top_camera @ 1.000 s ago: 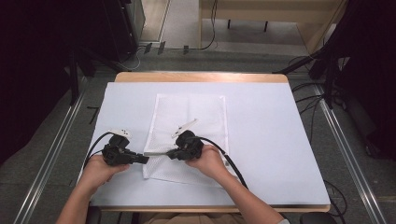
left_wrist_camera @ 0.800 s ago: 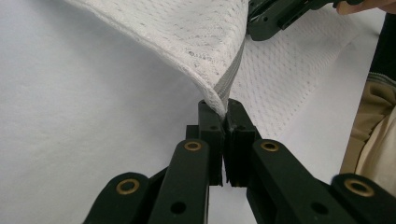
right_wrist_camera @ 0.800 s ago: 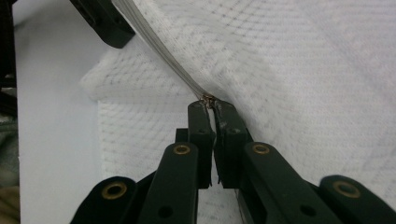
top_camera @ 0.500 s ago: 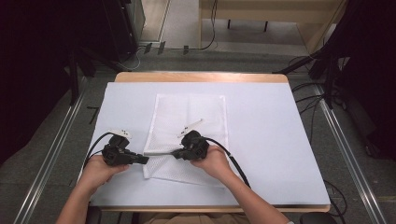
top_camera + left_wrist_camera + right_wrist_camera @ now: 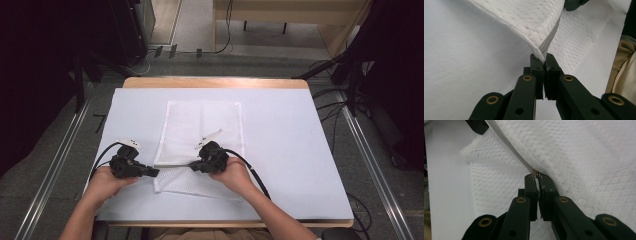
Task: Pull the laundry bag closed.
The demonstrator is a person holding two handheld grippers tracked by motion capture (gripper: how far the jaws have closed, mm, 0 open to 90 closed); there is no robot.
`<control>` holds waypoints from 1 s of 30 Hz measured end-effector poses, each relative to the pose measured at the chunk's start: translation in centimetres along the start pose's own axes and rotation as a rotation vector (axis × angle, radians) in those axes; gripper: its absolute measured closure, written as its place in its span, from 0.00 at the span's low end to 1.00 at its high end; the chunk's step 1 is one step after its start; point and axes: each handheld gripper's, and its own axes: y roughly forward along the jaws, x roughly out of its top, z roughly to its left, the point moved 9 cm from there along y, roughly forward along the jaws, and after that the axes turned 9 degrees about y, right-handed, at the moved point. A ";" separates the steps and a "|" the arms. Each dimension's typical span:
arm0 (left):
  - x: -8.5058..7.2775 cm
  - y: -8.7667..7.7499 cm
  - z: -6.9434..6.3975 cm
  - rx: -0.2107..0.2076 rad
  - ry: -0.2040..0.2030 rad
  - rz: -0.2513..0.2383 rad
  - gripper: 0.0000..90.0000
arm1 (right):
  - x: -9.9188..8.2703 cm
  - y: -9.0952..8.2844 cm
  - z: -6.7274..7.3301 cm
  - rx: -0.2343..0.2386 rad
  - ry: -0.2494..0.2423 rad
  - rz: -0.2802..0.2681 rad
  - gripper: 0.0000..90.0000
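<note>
A white mesh bag (image 5: 205,125) lies flat on the white-covered table (image 5: 295,150), its near edge lifted between my two grippers. My left gripper (image 5: 156,172) is shut on the bag's corner at the end of the grey zipper (image 5: 550,40); the left gripper view has the jaws (image 5: 543,58) pinching fabric and zipper tape. My right gripper (image 5: 192,166) faces it from the right. In the right gripper view this gripper (image 5: 537,178) is shut on the small metal zipper pull (image 5: 535,173), and the zipper (image 5: 509,145) runs off towards the other gripper's tip (image 5: 476,126).
Black cables trail from both grippers over the table's near part. The wooden table edge (image 5: 215,82) shows at the far side. Metal rails and dark equipment stand on the floor to both sides. A person's forearms come in from the bottom.
The right gripper has crept slightly to the right along the zipper, away from the left one. The left gripper has kept still.
</note>
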 end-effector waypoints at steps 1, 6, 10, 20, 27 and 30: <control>0.0 0.0 0.0 0.001 0.000 -0.003 0.98 | -0.1 0.0 -0.1 -0.002 -0.001 -0.004 0.98; -0.1 0.0 0.0 -0.009 -0.009 -0.011 0.98 | -0.3 -0.6 -0.4 0.006 0.009 -0.016 0.98; -0.2 0.0 0.0 -0.012 -0.013 -0.013 0.98 | -0.6 -0.8 -0.8 0.000 0.012 -0.012 0.98; -0.2 -0.1 0.0 -0.012 -0.012 -0.021 0.98 | -0.9 -1.2 -1.4 -0.001 0.038 -0.017 0.98; -0.3 -0.2 0.1 -0.013 -0.014 -0.021 0.98 | -1.2 -1.8 -1.8 -0.006 0.044 -0.016 0.98; -0.3 -0.3 0.2 -0.006 -0.014 -0.024 0.98 | -1.4 -2.1 -2.3 -0.015 0.052 -0.017 0.98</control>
